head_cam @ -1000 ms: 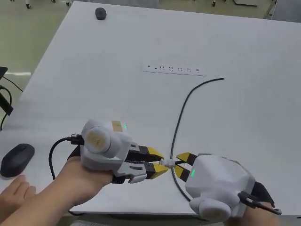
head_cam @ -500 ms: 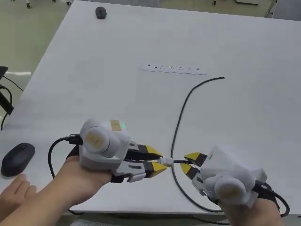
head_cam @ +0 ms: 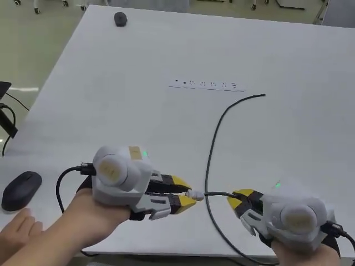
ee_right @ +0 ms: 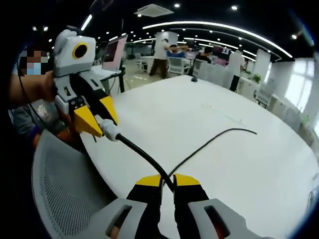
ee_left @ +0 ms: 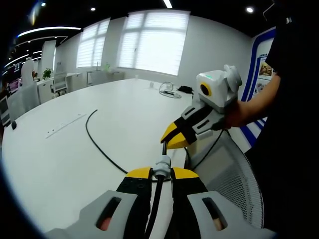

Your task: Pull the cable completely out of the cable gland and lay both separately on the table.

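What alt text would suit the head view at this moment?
Over a white table, the left tool grips a small white cable gland while the right tool pinches the black cable just beyond it. The cable's far end curves away across the table.

The wide white tabletop [head_cam: 127, 116] carried a thin black cable [head_cam: 215, 134], a flat white socket strip [head_cam: 206, 85] and, far off, a small dark oval object [head_cam: 120, 19].

No text or label is legible anywhere.

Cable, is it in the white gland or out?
In. The cable enters the gland clamped in the left gripper; the right gripper grips the cable farther along.
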